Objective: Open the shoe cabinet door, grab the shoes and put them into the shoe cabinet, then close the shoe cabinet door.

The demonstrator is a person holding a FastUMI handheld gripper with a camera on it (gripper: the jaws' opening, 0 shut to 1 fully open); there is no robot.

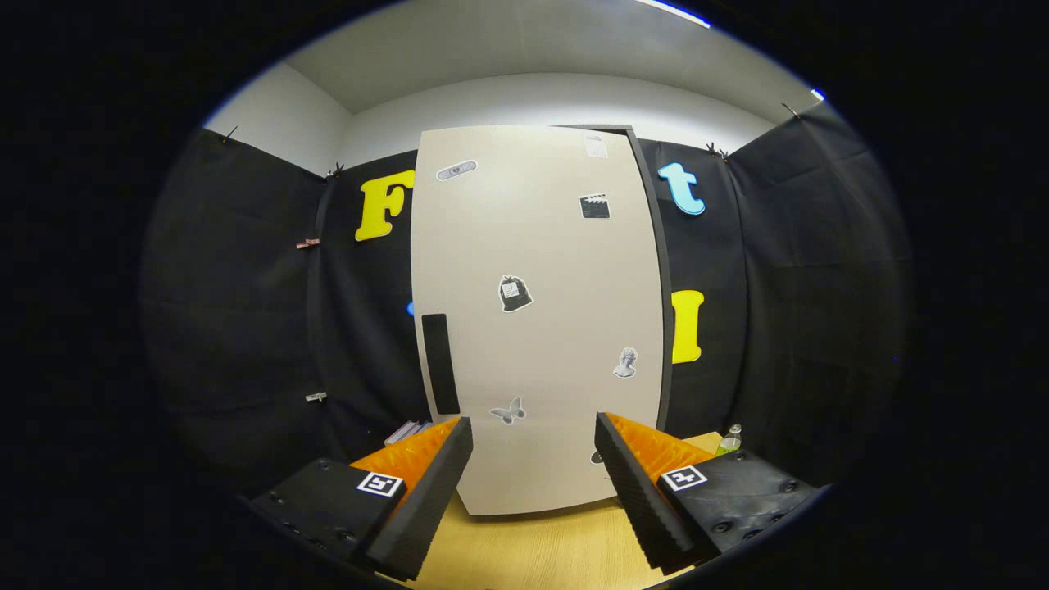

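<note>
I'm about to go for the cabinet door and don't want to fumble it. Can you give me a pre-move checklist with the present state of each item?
1. Shoe cabinet door shut, ready to open: ok.
2. Black handle strip in sight, near the door's left edge: ok.
3. Gripper jaws open and holding nothing: ok.
4. Gripper lined up with the handle: not ok; the handle is above the left jaw, not between the jaws.
5. Wooden surface between jaws and door free of objects: ok.
6. Shoes located: cannot tell.
</note>
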